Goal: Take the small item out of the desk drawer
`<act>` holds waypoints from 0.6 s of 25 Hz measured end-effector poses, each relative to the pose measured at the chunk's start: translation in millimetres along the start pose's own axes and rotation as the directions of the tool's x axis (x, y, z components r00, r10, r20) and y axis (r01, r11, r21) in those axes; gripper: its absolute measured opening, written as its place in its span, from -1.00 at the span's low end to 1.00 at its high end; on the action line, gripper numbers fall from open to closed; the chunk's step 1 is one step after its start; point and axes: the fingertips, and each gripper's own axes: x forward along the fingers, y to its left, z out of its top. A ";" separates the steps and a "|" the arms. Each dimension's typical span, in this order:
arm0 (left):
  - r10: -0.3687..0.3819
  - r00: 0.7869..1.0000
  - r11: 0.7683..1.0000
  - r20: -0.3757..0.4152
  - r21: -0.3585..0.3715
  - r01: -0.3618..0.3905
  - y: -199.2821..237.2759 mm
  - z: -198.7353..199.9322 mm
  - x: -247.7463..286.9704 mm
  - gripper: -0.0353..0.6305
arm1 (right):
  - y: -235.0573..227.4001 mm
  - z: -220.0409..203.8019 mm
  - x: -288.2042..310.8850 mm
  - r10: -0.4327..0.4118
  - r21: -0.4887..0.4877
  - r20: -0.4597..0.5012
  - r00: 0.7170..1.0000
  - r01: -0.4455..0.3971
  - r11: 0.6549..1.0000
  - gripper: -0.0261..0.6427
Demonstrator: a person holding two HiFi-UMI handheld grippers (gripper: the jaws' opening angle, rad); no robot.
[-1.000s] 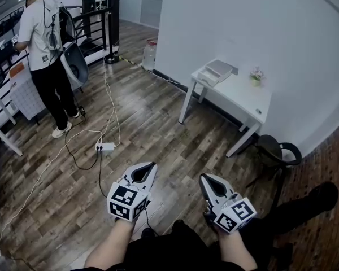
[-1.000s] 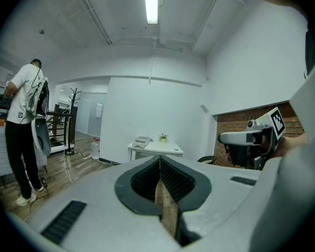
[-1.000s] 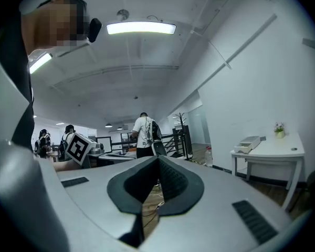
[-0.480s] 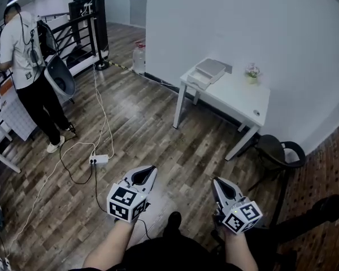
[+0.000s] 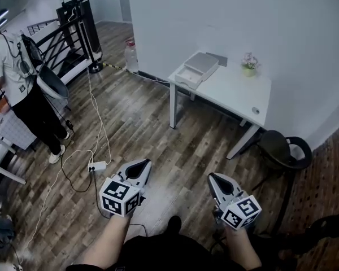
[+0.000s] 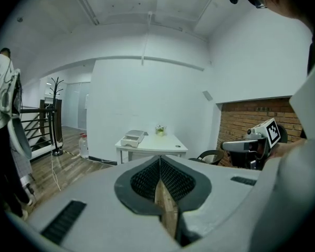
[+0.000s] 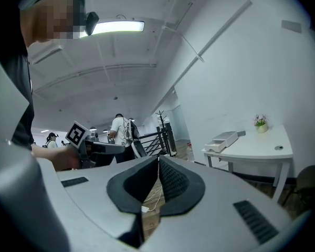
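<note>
- My left tongs (image 5: pixel 143 164) and right tongs (image 5: pixel 213 177) are both closed, holding nothing.
- The drawer (image 5: pixel 188 77) sits at the surface's (image 5: pixel 231 95) left end, well ahead, roughly between both tongs; item not visible.

My head camera looks steeply down from standing height; the white tabletop (image 5: pixel 226 89) sits well off at one o'clock. The cameras on the left gripper (image 5: pixel 144 162) and right gripper (image 5: pixel 212 176) face forward along their fingers (image 6: pixel 173 180), sharing that distant tabletop with it.
</note>
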 end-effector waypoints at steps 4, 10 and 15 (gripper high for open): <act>-0.008 1.000 0.999 -0.003 0.048 0.008 -10.1 16.1 21.4 -0.86 | -39.4 4.7 -2.1 -0.026 0.016 0.004 1.000 0.026 1.000 -0.91; -0.021 1.000 0.998 0.005 0.060 0.020 -14.1 24.2 45.5 -0.86 | -57.0 -4.8 -4.2 -0.021 0.071 0.013 1.000 0.020 0.997 -0.91; -0.042 0.999 0.997 0.021 0.059 0.041 1.6 33.0 71.8 -0.86 | -74.6 -5.2 1.0 -0.052 0.081 0.000 0.999 0.052 0.995 -0.91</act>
